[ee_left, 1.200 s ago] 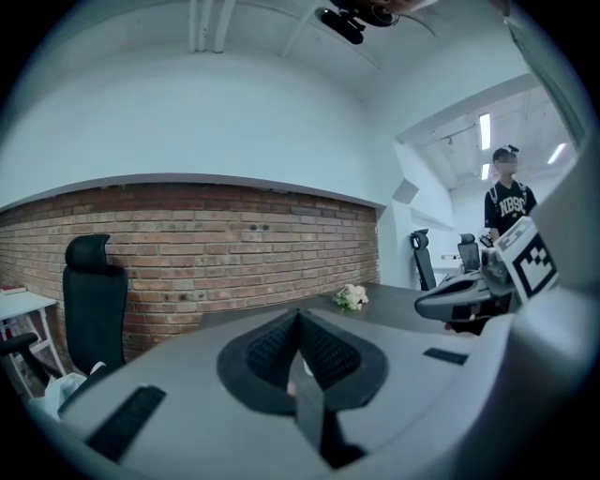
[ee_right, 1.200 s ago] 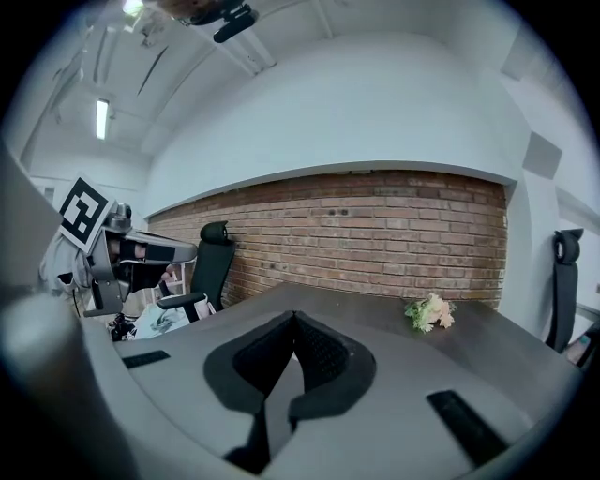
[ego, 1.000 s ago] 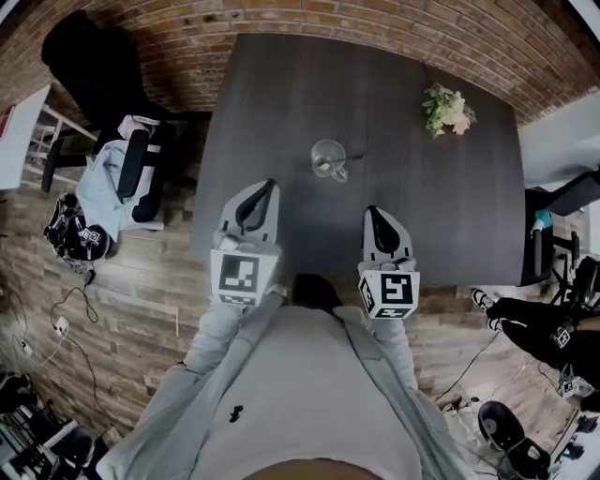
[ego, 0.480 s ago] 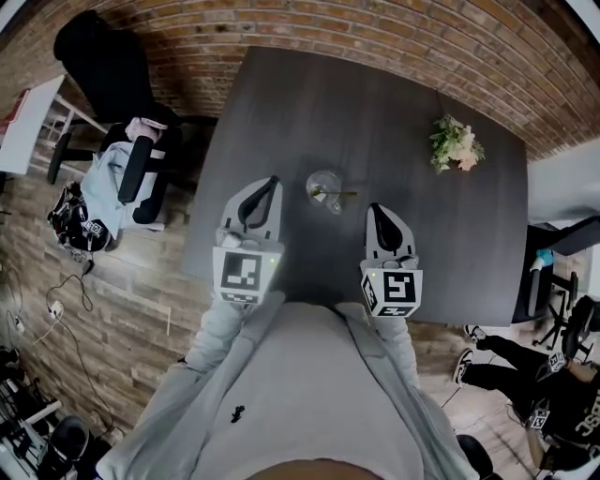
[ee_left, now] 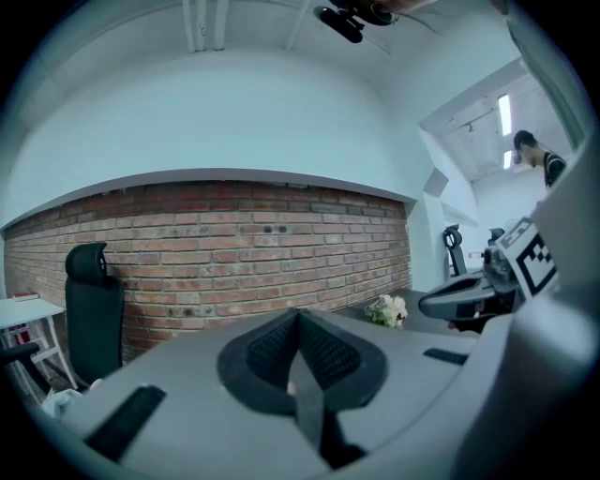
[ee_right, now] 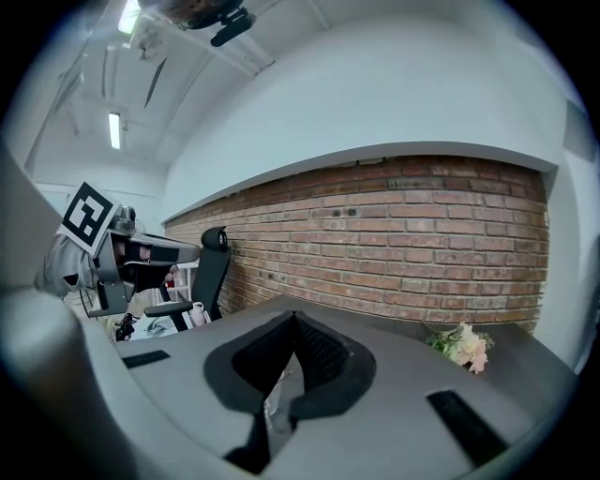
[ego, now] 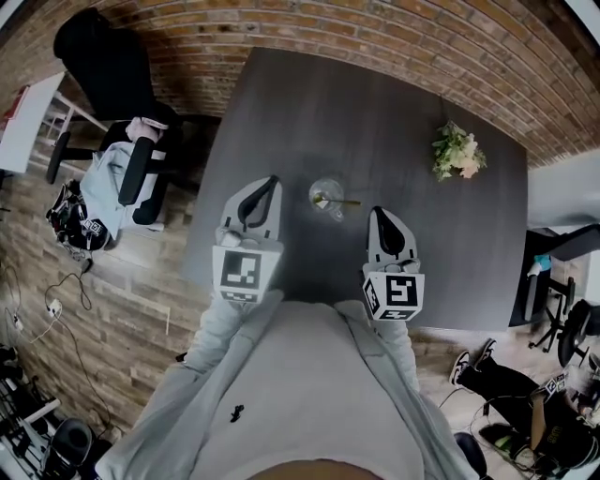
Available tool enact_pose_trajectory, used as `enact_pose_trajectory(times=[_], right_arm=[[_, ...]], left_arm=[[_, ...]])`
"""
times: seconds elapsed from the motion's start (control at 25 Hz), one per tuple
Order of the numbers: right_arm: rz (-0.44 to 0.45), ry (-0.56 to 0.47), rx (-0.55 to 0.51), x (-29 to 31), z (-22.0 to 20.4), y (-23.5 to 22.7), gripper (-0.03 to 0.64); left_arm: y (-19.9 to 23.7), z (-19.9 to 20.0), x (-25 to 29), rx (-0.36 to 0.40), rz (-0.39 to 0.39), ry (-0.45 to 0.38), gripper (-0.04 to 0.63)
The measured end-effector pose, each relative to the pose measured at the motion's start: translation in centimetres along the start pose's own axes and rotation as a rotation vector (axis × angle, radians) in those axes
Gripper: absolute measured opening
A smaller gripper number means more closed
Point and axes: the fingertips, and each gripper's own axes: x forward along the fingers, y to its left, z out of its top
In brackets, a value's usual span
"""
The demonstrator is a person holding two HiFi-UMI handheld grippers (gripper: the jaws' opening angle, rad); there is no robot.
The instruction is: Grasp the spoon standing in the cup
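Note:
A clear glass cup (ego: 327,195) stands on the dark table (ego: 375,103), with a gold-handled spoon (ego: 343,201) leaning in it toward the right. My left gripper (ego: 271,182) hovers left of the cup, jaws shut with nothing between them (ee_left: 298,315). My right gripper (ego: 376,212) is just right of and nearer than the cup, also shut and holding nothing (ee_right: 293,319). In the right gripper view a sliver of the glass cup (ee_right: 278,403) shows in the gap behind the jaw tips. Neither gripper touches the cup.
A small bunch of pale flowers (ego: 457,150) lies at the table's far right. A brick wall (ego: 375,28) runs behind the table. A black office chair (ego: 103,66) and a chair draped with clothes (ego: 122,178) stand left of the table. Cables lie on the wood floor.
The cup now sits closer to both grippers than a second ago, lying almost between their tips. Both pairs of jaws stay shut.

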Motion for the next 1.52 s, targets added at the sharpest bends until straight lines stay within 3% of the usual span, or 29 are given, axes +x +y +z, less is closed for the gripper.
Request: enact_pose_trajectory(times=[0.12,0.84,1.52], right_arm=[[-0.009,-0.002,-0.009,0.0,0.0,-0.1,0.016],[-0.009,0.022,-0.017,1.0,-0.3,0.5,0.015],[0.001,0.029,0.041,1.5,-0.9,0.1,0.018]], left_arm=[[0.1,0.0,0.2,0.029,-0.018,-0.011,0.018],[1.1,-0.2,0.3,0.03,-0.027,-0.017,0.018],[0.7,-0.2,0.5,0.04,-0.053,-0.011,0.018]])
